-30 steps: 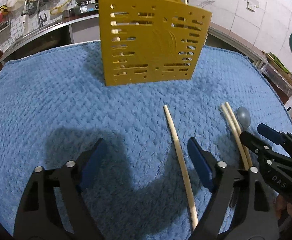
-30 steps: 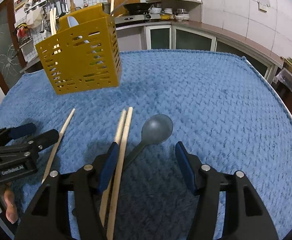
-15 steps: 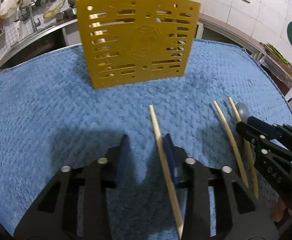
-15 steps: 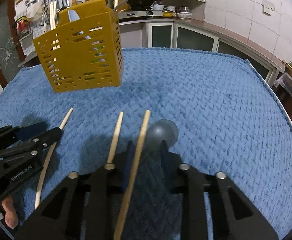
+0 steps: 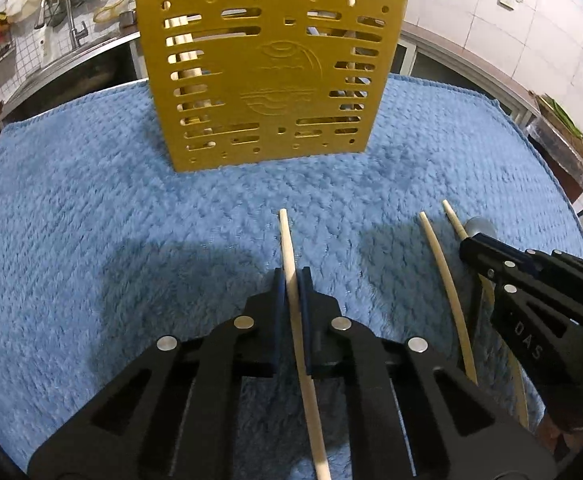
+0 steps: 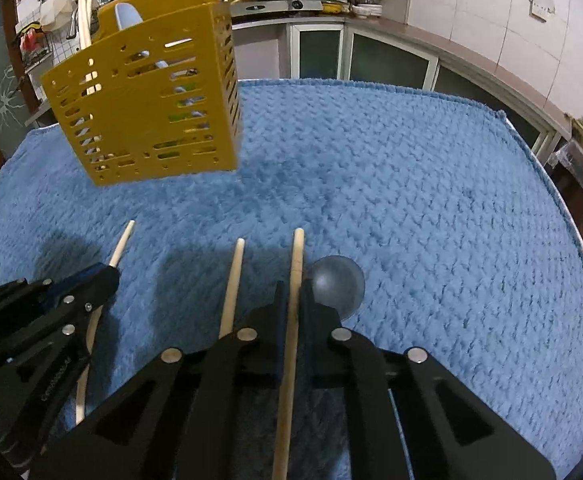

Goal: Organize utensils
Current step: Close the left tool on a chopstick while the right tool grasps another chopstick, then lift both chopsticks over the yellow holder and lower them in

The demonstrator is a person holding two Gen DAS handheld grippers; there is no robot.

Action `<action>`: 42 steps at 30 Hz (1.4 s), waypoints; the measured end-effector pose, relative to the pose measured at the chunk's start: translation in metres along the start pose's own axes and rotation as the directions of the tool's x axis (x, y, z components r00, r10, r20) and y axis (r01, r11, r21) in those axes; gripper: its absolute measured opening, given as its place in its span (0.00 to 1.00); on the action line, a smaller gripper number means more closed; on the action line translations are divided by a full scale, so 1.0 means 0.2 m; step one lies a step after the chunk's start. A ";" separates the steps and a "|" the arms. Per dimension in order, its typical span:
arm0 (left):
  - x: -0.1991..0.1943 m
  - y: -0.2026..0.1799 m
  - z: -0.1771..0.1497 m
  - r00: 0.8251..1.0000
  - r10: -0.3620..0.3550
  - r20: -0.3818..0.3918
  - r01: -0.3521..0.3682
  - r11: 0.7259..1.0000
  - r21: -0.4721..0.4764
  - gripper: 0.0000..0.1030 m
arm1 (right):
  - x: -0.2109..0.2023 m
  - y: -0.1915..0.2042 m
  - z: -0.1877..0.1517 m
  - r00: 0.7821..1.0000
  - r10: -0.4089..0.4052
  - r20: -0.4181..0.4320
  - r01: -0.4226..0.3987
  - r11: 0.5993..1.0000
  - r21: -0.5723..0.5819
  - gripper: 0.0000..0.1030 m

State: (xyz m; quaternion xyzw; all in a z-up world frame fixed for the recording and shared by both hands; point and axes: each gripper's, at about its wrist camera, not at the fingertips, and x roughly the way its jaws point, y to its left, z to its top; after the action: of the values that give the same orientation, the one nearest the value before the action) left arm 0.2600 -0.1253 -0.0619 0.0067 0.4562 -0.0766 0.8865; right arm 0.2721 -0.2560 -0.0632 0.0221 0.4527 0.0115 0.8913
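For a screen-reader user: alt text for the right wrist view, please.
The right claw is shut on a chopstick over a blue towel. Beside it lie a loose chopstick and grey spoon; the left claw grips a third, yellow holder behind.

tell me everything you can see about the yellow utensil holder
The yellow utensil holder is a boxy caddy that looks like mustard plastic, its walls pierced with rows of slots and round holes, with an embossed emblem on the front face. It stands upright on the blue towel, near its far edge. Pale chopsticks and a light blue utensil stick up inside it. Neither claw touches it; both are nearer the camera, each shut on a chopstick.
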 end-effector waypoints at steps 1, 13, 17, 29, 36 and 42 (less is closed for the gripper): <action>0.00 0.00 0.00 1.000 0.002 0.002 -0.002 1.000 0.005 0.06 | -0.01 -0.01 0.00 1.000 0.006 0.000 -0.006 1.000 0.003 0.06; -0.13 0.06 0.03 0.997 -0.015 0.071 0.015 1.000 0.000 0.06 | -0.15 -0.09 0.01 0.992 0.109 0.064 -0.113 0.992 0.059 0.06; -0.24 0.07 0.05 0.991 -0.009 0.136 0.006 1.000 0.028 0.05 | -0.21 -0.10 0.02 0.986 0.132 0.106 -0.140 0.988 0.070 0.06; -0.55 0.20 0.18 0.942 -0.062 0.330 0.054 0.998 0.034 0.04 | -0.43 -0.13 0.09 0.929 0.190 0.317 -0.224 0.972 0.073 0.06; -0.63 0.27 0.21 0.925 -0.078 0.371 0.073 0.997 0.027 0.04 | -0.51 -0.11 0.12 0.899 0.209 0.385 -0.254 0.965 0.069 0.06; -0.68 0.32 0.24 0.917 -0.088 0.389 0.086 0.996 0.021 0.04 | -0.53 -0.09 0.14 0.886 0.208 0.415 -0.258 0.964 0.069 0.06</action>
State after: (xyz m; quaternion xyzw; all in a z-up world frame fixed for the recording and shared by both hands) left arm 0.2300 -0.0474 0.0725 -0.0275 0.2708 -0.1164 0.9552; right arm 0.2316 -0.2784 0.0387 0.1328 0.2528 0.0861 0.9545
